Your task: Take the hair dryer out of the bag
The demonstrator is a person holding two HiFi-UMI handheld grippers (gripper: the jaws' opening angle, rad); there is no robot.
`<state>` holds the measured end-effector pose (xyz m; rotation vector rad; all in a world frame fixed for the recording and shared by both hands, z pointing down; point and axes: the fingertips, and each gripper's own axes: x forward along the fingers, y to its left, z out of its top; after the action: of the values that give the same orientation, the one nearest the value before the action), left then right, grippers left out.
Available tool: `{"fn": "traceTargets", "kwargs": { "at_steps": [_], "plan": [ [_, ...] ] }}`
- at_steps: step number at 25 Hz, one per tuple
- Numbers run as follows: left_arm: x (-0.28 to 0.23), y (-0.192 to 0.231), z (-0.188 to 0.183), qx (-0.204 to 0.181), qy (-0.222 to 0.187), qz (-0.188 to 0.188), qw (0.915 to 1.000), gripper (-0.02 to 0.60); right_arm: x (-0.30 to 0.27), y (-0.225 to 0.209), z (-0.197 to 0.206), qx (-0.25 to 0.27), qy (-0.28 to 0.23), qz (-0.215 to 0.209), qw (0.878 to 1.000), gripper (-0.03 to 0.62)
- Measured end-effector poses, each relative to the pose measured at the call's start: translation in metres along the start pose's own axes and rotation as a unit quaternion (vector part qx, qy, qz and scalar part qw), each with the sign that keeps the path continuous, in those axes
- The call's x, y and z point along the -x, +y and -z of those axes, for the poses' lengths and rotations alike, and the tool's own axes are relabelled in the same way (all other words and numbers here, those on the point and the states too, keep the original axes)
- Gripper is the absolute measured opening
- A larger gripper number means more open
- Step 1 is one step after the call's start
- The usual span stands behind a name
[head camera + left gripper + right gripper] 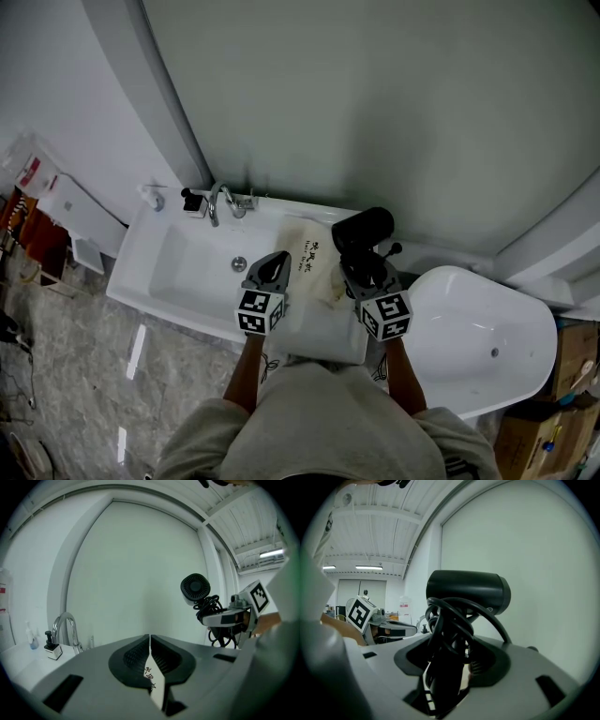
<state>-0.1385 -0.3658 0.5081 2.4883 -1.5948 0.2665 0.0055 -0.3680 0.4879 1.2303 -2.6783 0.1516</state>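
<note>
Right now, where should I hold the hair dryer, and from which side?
Probably the handle, coming from its free end, as the right gripper does on the hair dryer. The handle is a narrow stem off the fat round barrel, which looks too wide for jaws. Its cord is coiled round it.
</note>
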Motion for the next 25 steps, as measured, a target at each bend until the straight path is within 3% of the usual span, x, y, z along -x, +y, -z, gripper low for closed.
{"fn": "traceTargets", "kwargs": {
  "at_steps": [25],
  "plan": [
    [-0.022,-0.004,0.002,0.004,-0.006,0.009,0.9999,0.017,-0.004,-0.015,0.011,0.004,0.007,0.016,1.0,0.222]
  ]
}}
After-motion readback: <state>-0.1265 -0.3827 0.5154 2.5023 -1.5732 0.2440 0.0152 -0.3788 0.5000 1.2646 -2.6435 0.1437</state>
